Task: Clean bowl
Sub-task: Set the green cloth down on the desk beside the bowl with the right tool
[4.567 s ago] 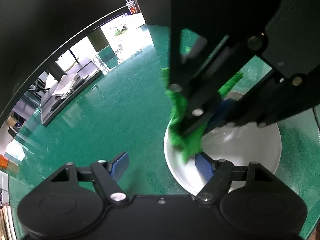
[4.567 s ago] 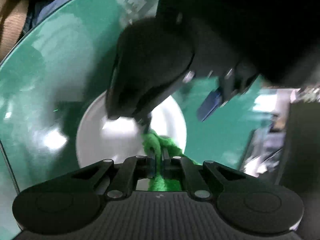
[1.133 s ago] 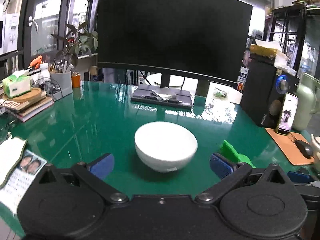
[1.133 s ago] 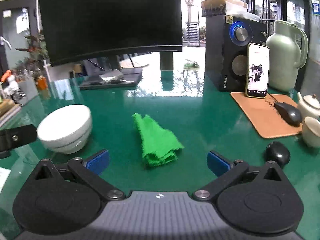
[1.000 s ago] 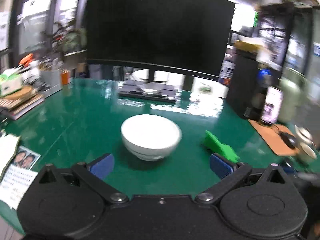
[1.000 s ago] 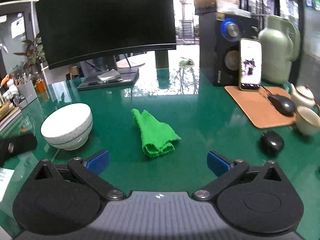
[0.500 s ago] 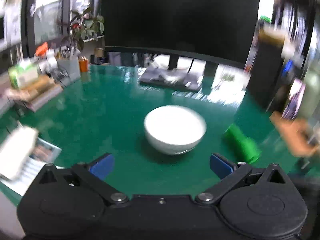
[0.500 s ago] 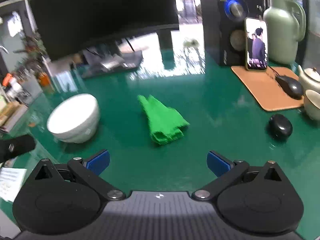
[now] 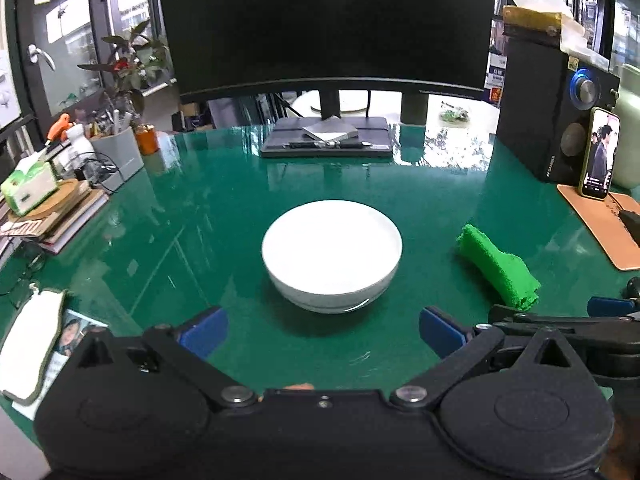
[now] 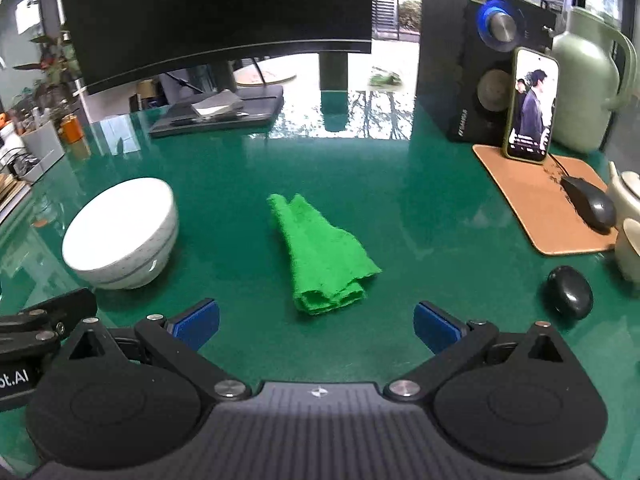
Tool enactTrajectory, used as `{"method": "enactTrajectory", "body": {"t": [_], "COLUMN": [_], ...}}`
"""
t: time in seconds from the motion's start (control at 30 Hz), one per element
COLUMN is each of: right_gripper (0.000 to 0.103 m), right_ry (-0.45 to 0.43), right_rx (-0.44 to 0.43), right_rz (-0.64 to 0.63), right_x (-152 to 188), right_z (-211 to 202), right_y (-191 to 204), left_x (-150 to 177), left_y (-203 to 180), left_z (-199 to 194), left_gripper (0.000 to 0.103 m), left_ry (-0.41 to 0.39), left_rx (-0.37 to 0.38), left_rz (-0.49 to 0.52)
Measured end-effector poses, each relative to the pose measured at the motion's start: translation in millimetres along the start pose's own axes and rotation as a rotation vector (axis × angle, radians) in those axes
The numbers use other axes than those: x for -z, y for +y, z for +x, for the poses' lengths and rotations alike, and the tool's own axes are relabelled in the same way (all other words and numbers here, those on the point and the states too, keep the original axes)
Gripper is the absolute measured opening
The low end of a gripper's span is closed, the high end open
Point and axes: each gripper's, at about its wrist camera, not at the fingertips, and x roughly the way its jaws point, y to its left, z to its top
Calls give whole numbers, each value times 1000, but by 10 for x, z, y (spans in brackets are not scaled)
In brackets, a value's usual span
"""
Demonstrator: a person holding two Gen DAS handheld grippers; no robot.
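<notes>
A white bowl (image 9: 332,254) stands upright on the green table, straight ahead of my left gripper (image 9: 322,330), which is open and holds nothing. The same bowl (image 10: 120,234) appears at the left of the right wrist view. A folded green cloth (image 10: 322,254) lies flat on the table just in front of my right gripper (image 10: 316,322), which is open and holds nothing. From the left wrist view the cloth (image 9: 498,266) lies right of the bowl, apart from it. Part of the right gripper (image 9: 568,322) shows at the lower right there.
A large dark monitor (image 9: 324,24) and a keyboard (image 9: 326,142) stand at the back. On the right are a black speaker (image 10: 480,64), a phone (image 10: 530,106), a tan mouse pad (image 10: 538,200) with a mouse (image 10: 588,204), a green jug (image 10: 586,80) and a black puck (image 10: 568,290). Books and a tissue box (image 9: 28,188) occupy the left.
Earlier the right gripper rubbed the cloth inside the bowl while the left held its rim. Both let go and drew back; over the last second the views only shifted slightly.
</notes>
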Motion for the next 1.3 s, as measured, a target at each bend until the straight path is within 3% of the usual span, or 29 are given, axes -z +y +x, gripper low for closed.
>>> {"method": "enactTrajectory", "body": {"t": [0.17,0.47,0.77,0.97,1.3], "right_gripper": [103,103,103,102,103], "right_ry": [-21,-40,32,64,79], "right_rx": [-4,1,8,37,23], "right_rz": [76,98,85,58,41], "right_x": [6,7,16,33,52], "right_z": [81,207,301,336,329], "right_y": [-108,-202,-137,28,47], "left_x": [-10,-89,-74,-32,-27], "left_y": [-78,-5,34,45,86], "left_z": [43,180,407,408,401], "left_gripper": [102,102,102,102,102], "left_ry": [4,44,150,153,165], "left_rx": [-35,-42,-21,-71,-66], "left_rz": [27,-22,-58,-41,-41]}}
